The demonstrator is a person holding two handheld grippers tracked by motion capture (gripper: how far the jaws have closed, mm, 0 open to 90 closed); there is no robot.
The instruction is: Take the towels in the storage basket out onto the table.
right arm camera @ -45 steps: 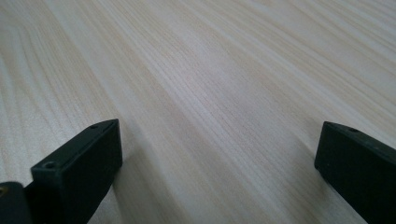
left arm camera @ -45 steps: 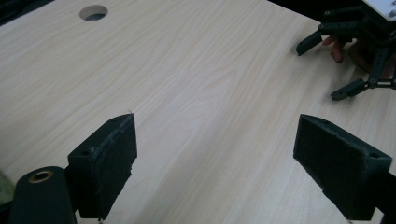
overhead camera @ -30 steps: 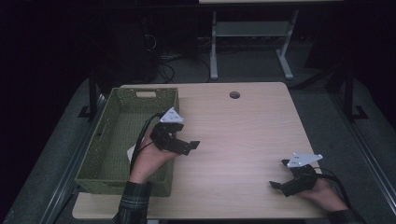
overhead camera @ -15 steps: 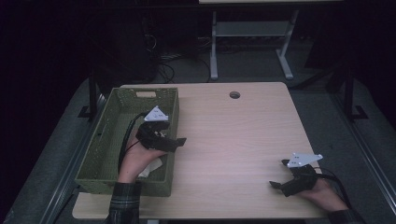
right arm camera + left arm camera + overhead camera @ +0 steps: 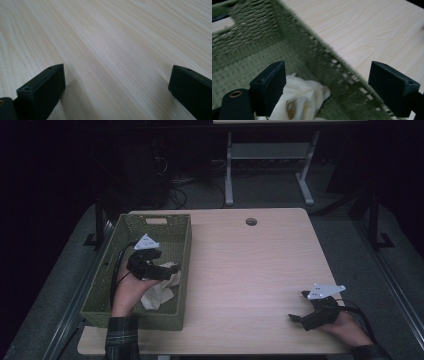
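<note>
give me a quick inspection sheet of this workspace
surface: light wood table, round hole near far edge
job's things: cream cloth lying inside green woven basket at table's left
clutter: nothing seen
grippers: left hand-held gripper over the basket, jaws wide apart above the cloth; right hand-held gripper low at table's near right, jaws apart, holding nothing
cables: black cable from left gripper inside basket; more on floor
surroundings: dark room, white frame behind table
</note>
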